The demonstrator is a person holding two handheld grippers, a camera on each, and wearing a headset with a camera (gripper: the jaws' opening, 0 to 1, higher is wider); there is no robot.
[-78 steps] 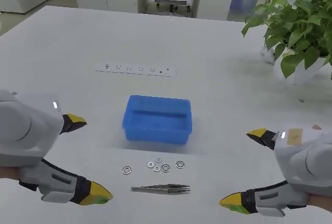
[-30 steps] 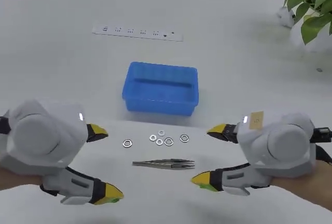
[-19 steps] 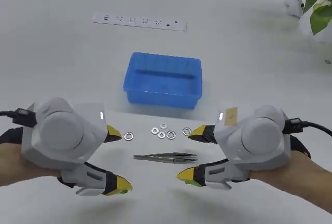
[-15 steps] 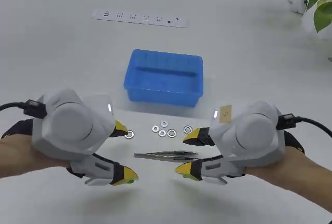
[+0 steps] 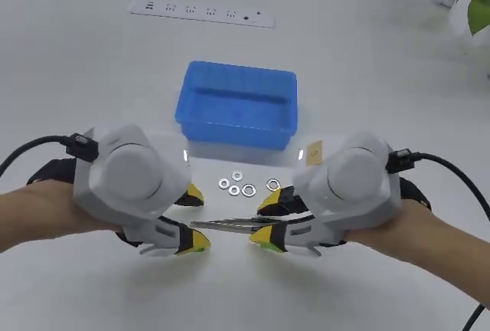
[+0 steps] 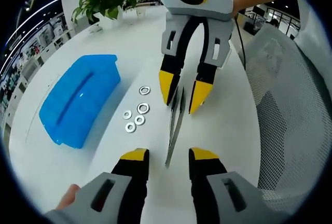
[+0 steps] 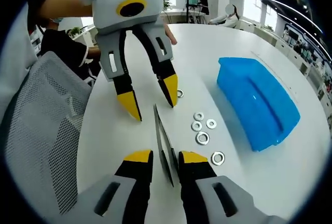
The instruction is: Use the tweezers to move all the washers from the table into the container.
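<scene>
At the near edge of the table [image 5: 398, 70], both grippers sat low at the tweezers [image 5: 227, 225], one at each end.

- Left gripper [image 5: 196, 218]: jaws wide apart, nothing held. One end of the tweezers lay in the gap between them, clear of both in the left gripper view.
- Right gripper [image 5: 264, 222]: jaws set narrower, astride the other end. The right gripper view suggested a sliver of gap on either side, but fisheye distortion made contact hard to rule out. Logged as not clamped.
- Tweezers lay flat on the table.

Just beyond the tweezers, the washers [image 5: 237, 185] lay loose on the table. Six were counted in the right gripper view: five in a cluster and one apart, near the left gripper's jaw. Beyond those stood the blue container [image 5: 237, 105], open-topped and apparently with nothing in it. Farthest off lay a white power strip [image 5: 203, 11].

Step judged: picking up the tool, at the very start of the task, with no washer transferred.

The next move would call for one gripper to close on the tweezers' arms partway along, so that squeezing shuts the tips, and then to lift. The other gripper could steady the tool. Thin flat steel on a smooth top may skid or pivot if the jaws close off-centre.
</scene>
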